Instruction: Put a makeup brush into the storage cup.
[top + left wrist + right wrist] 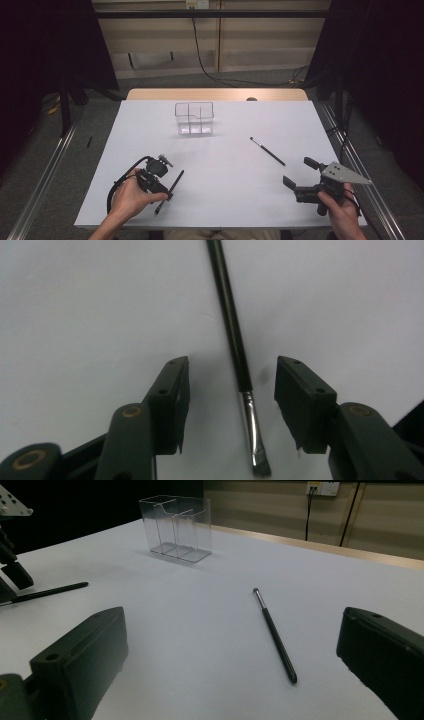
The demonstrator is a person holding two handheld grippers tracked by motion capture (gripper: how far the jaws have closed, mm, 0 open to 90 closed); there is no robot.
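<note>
Two thin black brushes lie on the white table (220, 200), well apart. The near brush (235, 345) lies flat between the jaws of the left gripper (232, 390), which points down at it from the table's near left; the jaws stand at a middling gap on either side of the handle and silver ferrule, and neither pad touches it, so nothing is held. The brush's tip points back toward the hand. The far brush (275, 635) lies flat on the right half of the table, ahead of the right gripper (232, 655), whose jaws stand wide and empty. A clear box (194, 118) with compartments stands upright near the table's far edge, away from both brushes.
</note>
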